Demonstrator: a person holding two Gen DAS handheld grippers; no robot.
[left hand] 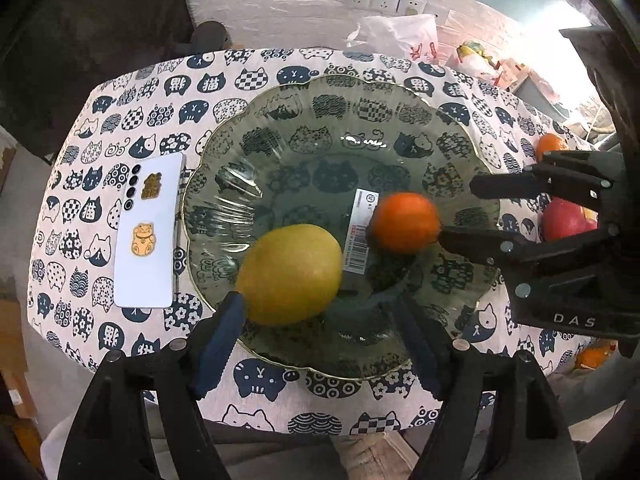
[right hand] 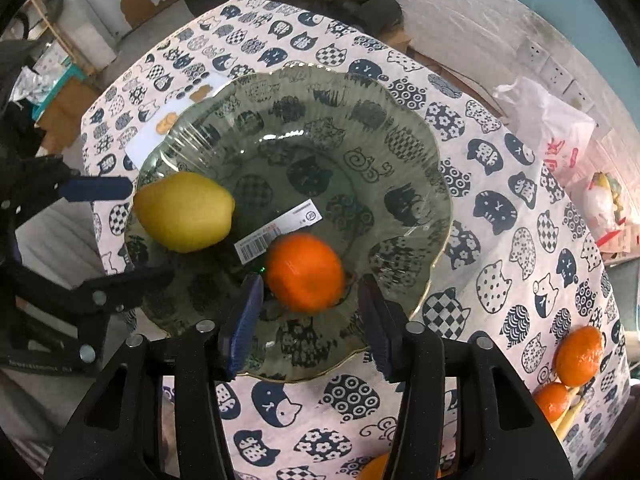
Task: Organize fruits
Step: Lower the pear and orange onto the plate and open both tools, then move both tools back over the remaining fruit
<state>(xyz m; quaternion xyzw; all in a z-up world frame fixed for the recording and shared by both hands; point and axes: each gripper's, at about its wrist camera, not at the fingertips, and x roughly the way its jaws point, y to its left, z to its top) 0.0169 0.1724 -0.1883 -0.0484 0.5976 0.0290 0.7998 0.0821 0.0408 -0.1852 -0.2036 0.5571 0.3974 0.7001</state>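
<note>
Glass plate [right hand: 400, 184], smoky green w/ scalloped gold rim, flat on worktop; barcode sticker [right hand: 276, 232] at its centre. In it: yellow lemon-like fruit [right hand: 184, 210], smooth, oval, on its side by the left rim; orange mandarin [right hand: 306, 270], round, glossy, near centre, right of the yellow one and apart from it. Outside the plate, near-right on the cloth: two more mandarins [right hand: 580, 356], close together. Red fruit [left hand: 564, 220] right of plate, partly hidden.

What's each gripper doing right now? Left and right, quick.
Left gripper: open, over the glass bowl, lemon loose beside one finger.
Right gripper: open, orange lies between its fingers in the bowl, not gripped.
</note>
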